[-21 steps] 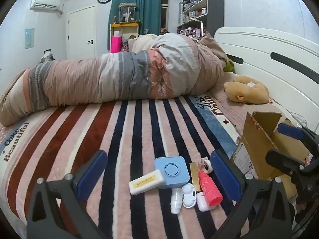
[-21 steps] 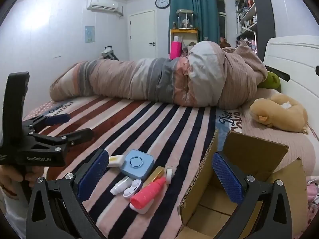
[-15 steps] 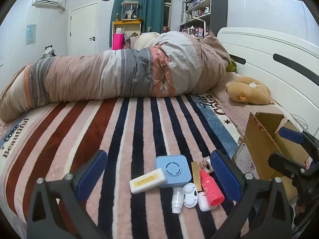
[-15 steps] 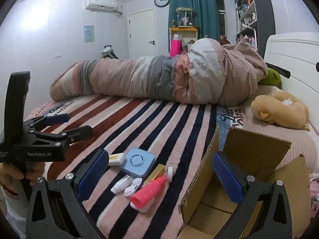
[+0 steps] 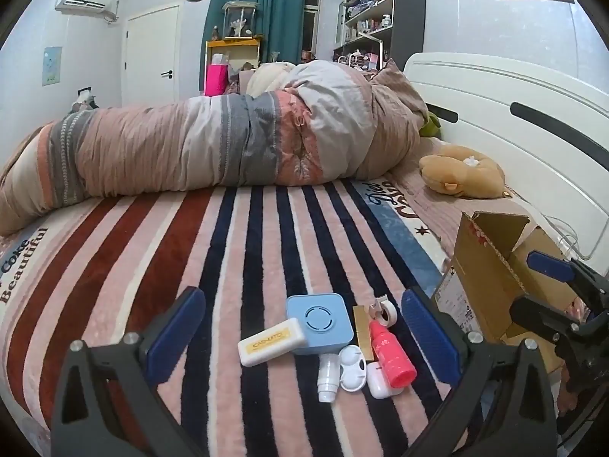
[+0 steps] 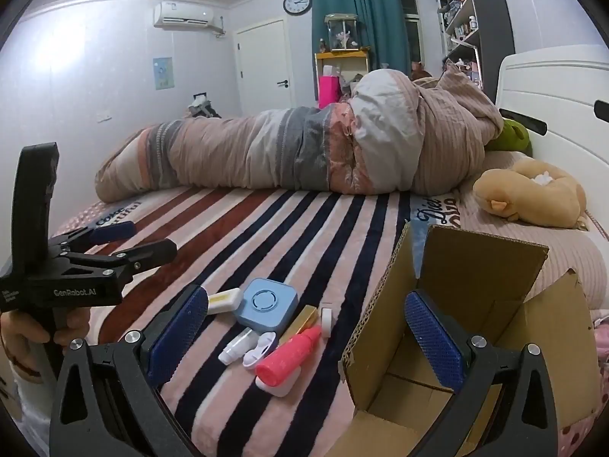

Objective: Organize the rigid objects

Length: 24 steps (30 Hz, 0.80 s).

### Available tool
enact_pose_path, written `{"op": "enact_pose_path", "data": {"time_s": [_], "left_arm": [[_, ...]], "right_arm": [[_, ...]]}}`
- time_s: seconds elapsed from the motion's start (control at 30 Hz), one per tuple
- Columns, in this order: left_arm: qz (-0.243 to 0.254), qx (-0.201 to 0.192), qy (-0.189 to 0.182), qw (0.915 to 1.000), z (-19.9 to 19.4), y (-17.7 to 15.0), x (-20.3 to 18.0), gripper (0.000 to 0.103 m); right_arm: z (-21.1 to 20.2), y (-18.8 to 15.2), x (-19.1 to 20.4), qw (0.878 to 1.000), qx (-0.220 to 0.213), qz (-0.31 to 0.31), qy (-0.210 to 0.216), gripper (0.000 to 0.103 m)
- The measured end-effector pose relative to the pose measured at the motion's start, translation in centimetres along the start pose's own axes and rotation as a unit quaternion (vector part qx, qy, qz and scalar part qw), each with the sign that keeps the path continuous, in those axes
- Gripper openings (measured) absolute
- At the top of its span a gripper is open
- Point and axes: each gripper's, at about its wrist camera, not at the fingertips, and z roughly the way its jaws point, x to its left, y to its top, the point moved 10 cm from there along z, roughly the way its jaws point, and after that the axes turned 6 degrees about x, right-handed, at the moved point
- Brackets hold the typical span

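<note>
- Blue square case (image 5: pixel 318 321), rounded corners, ring on its lid, lies flat on the striped bed near its front edge.
- White bar with a yellow label (image 5: pixel 271 342) leans against the case's left side.
- Pink bottle (image 5: pixel 390 354) lies on its side, cap end resting on a small white case (image 5: pixel 382 384).
- Gold stick (image 5: pixel 362 329) lies between the blue case and the pink bottle.
- Small tape roll (image 5: pixel 385 309) stands on edge just behind them.
- White open lens case (image 5: pixel 354 367) and white tube (image 5: pixel 328 376) lie at the front of the cluster.
- Open cardboard box (image 6: pixel 475 327), flaps up, sits to the right, beside the cluster.
</note>
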Motion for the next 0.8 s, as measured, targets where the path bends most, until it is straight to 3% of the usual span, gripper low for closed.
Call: {"op": "enact_pose_path", "data": {"time_s": [0.13,0.8], "left_arm": [[0.001,-0.005,-0.004,1.0000,-0.3,0.0,0.0,0.103],[0.001,-0.011,-0.009,0.9999,-1.1,-0.3,0.4,0.103]], "right_arm": [[-0.1,-0.3,0.3,1.000,0.001,-0.007,-0.014,0.103],[0.9,0.3,1.4,1.000,0.009,-0.004,0.017,0.103]]}}
